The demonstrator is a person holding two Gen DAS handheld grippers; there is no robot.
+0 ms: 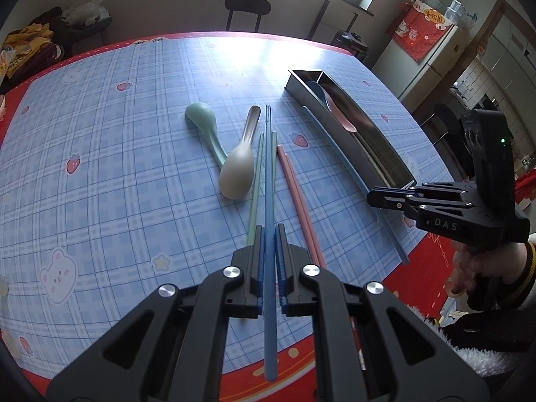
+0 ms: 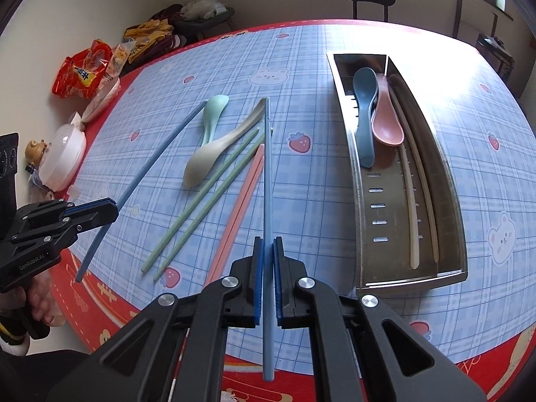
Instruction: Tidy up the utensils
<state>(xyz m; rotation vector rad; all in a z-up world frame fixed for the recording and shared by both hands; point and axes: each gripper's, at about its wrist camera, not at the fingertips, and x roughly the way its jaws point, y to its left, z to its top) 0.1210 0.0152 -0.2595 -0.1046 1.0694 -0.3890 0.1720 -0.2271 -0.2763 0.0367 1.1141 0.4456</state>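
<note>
My left gripper (image 1: pixel 269 231) is shut on a blue chopstick (image 1: pixel 268 167), held lifted above the table and pointing away from me. My right gripper (image 2: pixel 267 243) is shut on a second blue chopstick (image 2: pixel 267 174), also raised. On the checked tablecloth lie a mint spoon (image 2: pixel 212 114), a cream spoon (image 2: pixel 204 164), two green chopsticks (image 2: pixel 207 197) and two pink chopsticks (image 2: pixel 241 197). The metal tray (image 2: pixel 412 281) on the right holds a dark blue spoon (image 2: pixel 363 100), a pink spoon (image 2: pixel 387 117) and cream chopsticks (image 2: pixel 413 221).
Snack bags (image 2: pixel 83 73) and a white lidded container (image 2: pixel 63 157) sit at the table's left edge. A black stool (image 1: pixel 248 8) stands beyond the far edge, and a fridge (image 1: pixel 432 57) stands to the right. A sleeved hand (image 1: pixel 485 268) holds the right gripper.
</note>
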